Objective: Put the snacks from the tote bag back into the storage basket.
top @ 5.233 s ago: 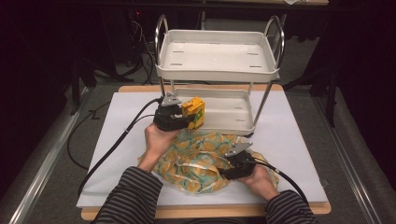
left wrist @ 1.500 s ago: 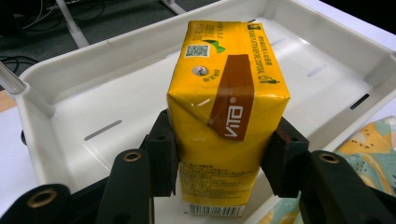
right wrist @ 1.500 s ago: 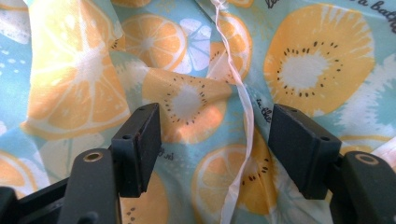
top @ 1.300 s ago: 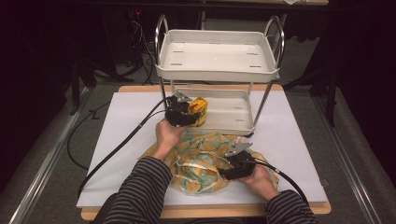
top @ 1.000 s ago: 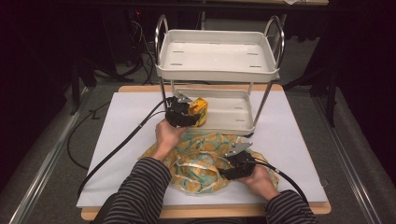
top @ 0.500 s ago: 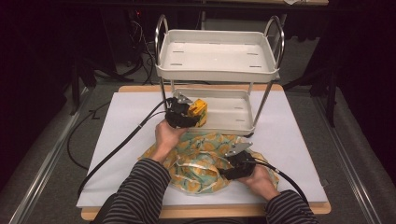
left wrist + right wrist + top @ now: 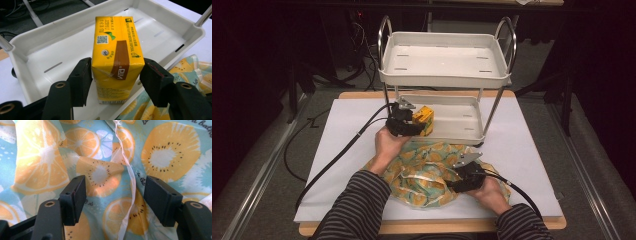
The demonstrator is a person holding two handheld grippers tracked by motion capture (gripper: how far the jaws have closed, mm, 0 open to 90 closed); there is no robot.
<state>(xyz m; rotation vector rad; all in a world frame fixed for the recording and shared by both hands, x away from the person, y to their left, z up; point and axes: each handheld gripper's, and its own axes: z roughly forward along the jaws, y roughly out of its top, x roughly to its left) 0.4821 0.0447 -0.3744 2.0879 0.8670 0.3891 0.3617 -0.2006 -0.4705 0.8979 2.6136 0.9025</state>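
Note:
A yellow drink carton (image 7: 424, 119) (image 7: 116, 57) stands upright at the left front of the cart's lower white tray (image 7: 462, 135) (image 7: 50, 57). My left gripper (image 7: 416, 125) (image 7: 116, 75) straddles it. Its jaws have just been opening, and a sliver of space shows at the pads, so the carton rests on the tray between them. A fruit-print fabric bag (image 7: 427, 165) (image 7: 160, 157) lies crumpled on the white mat in front of the cart. My right gripper (image 7: 452, 182) (image 7: 115, 195) hovers open over the bag, a pale drawstring (image 7: 131, 182) running between its jaws.
The two-tier cart has a bare upper tray (image 7: 444, 75) on chrome posts (image 7: 384, 60). The white mat (image 7: 532, 150) covers a wooden table. Black cables (image 7: 347, 150) trail left from the left gripper and right from the other. Dark floor surrounds the table.
Since the earliest frame the left hand has carried the carton forward from beside the bag onto the lower tray's left end. Over the last second it barely shifted. The right hand stayed put.

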